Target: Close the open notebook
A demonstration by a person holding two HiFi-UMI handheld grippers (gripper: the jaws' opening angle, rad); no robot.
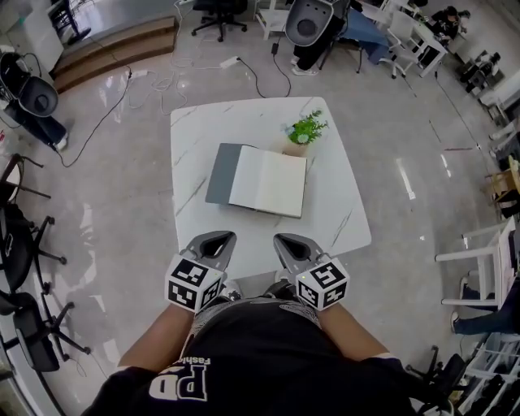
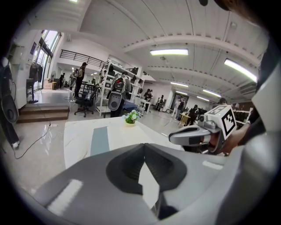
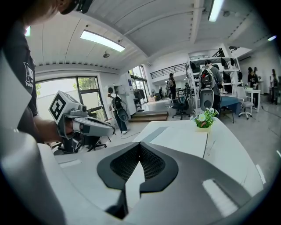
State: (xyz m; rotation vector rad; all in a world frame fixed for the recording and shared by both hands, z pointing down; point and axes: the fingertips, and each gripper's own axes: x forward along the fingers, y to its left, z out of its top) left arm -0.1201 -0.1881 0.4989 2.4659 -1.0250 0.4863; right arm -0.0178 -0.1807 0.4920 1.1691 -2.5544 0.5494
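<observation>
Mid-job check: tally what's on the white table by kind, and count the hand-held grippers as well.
Notebook: 1, lying open
Potted plant: 1
Hand-held gripper: 2, the left hand-held gripper and the right hand-held gripper, both shut and empty
Total: 4

A black short-sleeved shirt (image 1: 268,361) with white lettering is worn. The grey left gripper (image 1: 218,240) and right gripper (image 1: 289,242) are fitted with black-and-white marker cubes (image 1: 193,283).

Small potted plant (image 1: 302,132) on white marble table (image 1: 203,122), office chairs (image 1: 219,12) around on glossy floor (image 1: 114,203)
</observation>
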